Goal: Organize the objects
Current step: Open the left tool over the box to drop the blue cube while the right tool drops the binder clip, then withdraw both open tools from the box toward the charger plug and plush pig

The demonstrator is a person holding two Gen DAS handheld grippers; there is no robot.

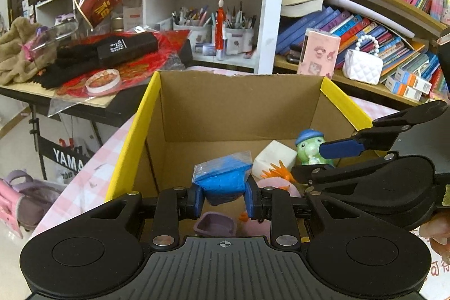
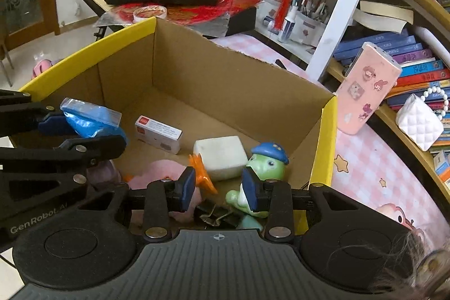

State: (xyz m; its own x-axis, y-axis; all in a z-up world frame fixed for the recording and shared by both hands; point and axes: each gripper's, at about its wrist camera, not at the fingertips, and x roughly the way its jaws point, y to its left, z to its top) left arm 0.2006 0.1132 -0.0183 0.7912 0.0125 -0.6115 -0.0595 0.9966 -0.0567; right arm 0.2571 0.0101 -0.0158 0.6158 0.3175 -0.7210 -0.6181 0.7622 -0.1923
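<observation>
A yellow-edged cardboard box (image 1: 140, 125) (image 2: 323, 145) stands open on a pink checked cloth. My left gripper (image 1: 223, 198) (image 2: 90, 131) is shut on a clear bag of blue clay (image 1: 222, 176) (image 2: 87, 120), held over the box's near left part. My right gripper (image 2: 219, 187) (image 1: 309, 160) reaches into the near right corner, its jaws narrow around a green figure with a blue cap (image 2: 267, 165) (image 1: 306, 148). Its far pad hides part of the figure. On the box floor lie a white block (image 2: 222, 156), a small white-and-red carton (image 2: 157, 132), an orange spiky piece (image 2: 204, 176), a pink toy (image 2: 157, 176) and a black binder clip (image 2: 216, 215).
A small purple tub (image 1: 216, 224) lies under the left gripper. A cluttered table (image 1: 84, 103) stands left of the box. Behind are pen cups (image 1: 197, 33), and book shelves with a pink case (image 2: 365, 92) and a white quilted bag (image 2: 419, 125) on the right.
</observation>
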